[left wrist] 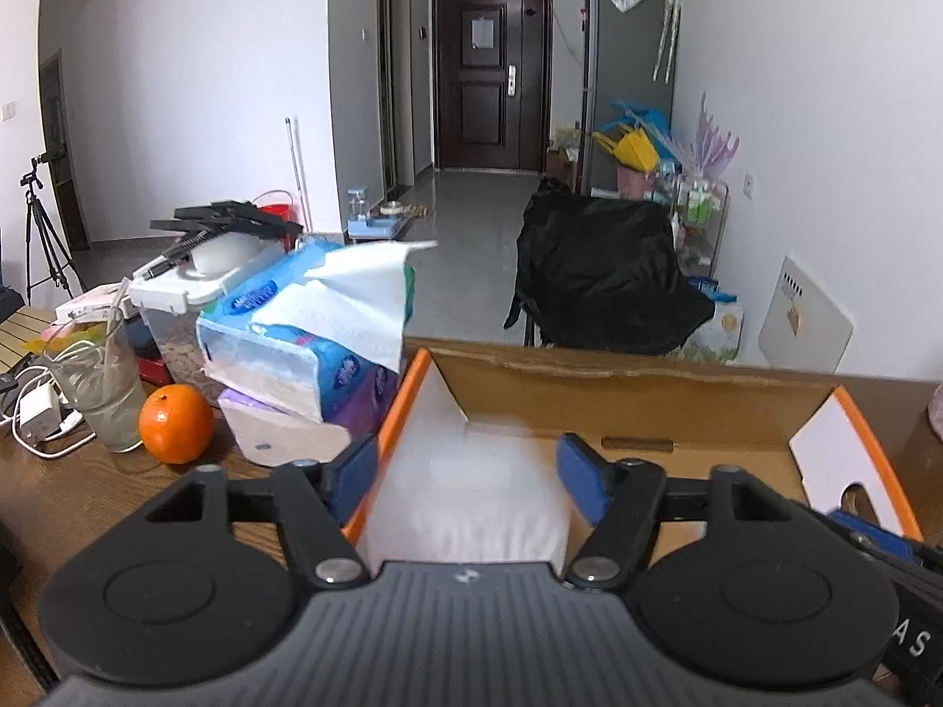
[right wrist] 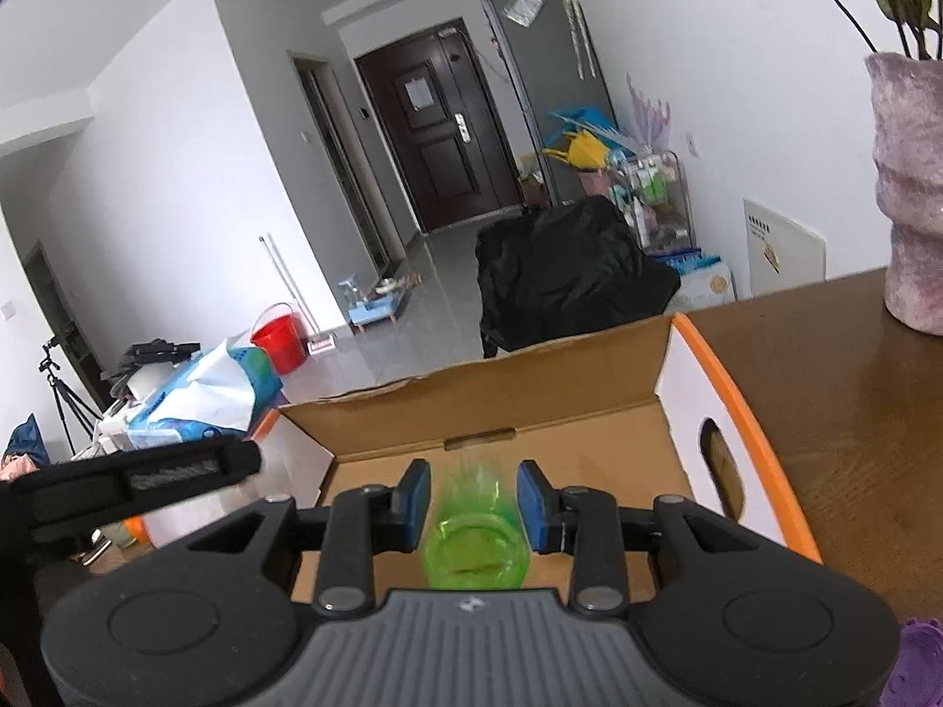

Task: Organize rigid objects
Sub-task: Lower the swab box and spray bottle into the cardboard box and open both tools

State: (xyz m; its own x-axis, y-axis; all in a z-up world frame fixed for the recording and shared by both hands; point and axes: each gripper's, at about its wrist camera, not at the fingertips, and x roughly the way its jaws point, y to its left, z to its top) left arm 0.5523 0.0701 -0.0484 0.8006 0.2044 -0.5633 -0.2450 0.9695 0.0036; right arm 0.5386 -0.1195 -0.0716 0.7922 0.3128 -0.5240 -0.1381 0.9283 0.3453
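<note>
An open cardboard box (left wrist: 619, 395) with orange-edged white end flaps stands on the brown wooden table. My left gripper (left wrist: 468, 480) hangs over its left end with the blue pads wide apart. A blurred, white translucent container (left wrist: 471, 501) lies between and below them, and neither pad presses on it. In the right wrist view my right gripper (right wrist: 474, 501) is over the same box (right wrist: 471, 406). A blurred green translucent cup (right wrist: 477, 542) sits between its blue pads with narrow gaps on both sides. Part of the left gripper's black body (right wrist: 135, 483) shows at that view's left edge.
Left of the box lie stacked tissue packs (left wrist: 312, 318), an orange (left wrist: 175, 424), a drinking glass (left wrist: 103, 377), a lidded plastic tub (left wrist: 194, 288) and a charger with cables (left wrist: 35, 418). A purple vase (right wrist: 910, 194) stands on the table at the right. A black-draped chair (left wrist: 601, 277) is behind the table.
</note>
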